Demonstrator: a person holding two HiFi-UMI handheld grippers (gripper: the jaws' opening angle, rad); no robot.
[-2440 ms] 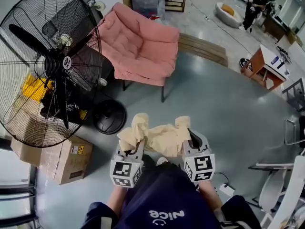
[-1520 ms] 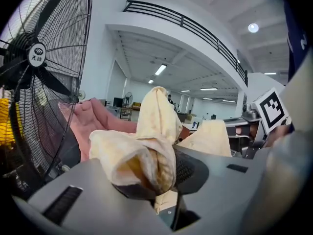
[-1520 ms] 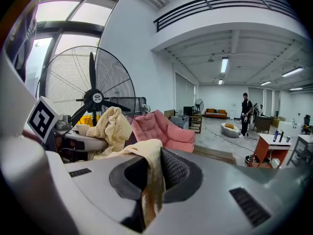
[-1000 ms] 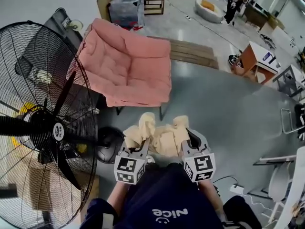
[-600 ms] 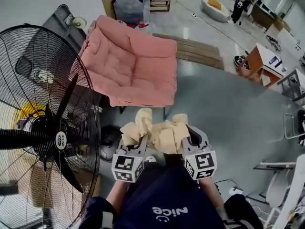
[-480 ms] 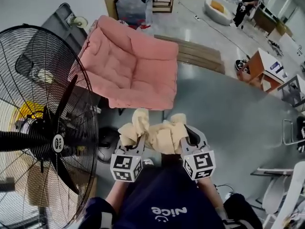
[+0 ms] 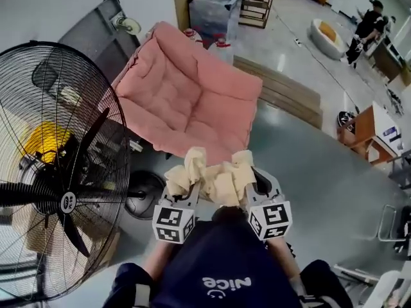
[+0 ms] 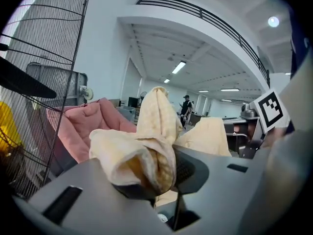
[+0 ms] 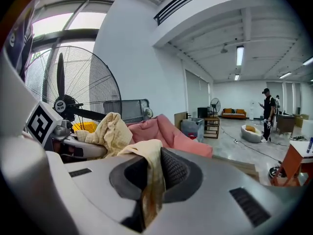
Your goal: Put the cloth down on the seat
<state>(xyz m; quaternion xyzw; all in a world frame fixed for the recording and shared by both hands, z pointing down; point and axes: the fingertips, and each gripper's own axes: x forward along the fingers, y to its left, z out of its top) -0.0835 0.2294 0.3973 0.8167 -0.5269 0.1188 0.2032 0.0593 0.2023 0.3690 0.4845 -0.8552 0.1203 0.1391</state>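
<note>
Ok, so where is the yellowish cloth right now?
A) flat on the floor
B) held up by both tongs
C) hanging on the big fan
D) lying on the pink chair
B: the cloth is pinched at one end by the left tongs and at the other by the right tongs. It hangs between them in front of the pink chair, not on it.

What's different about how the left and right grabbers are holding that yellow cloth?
The left gripper holds a thick, bunched wad of the cloth; the right gripper pinches a thin flat fold. The left gripper's jaws stand slightly apart around it; the right gripper's are nearly together. Both are shut on the same cloth.
</note>
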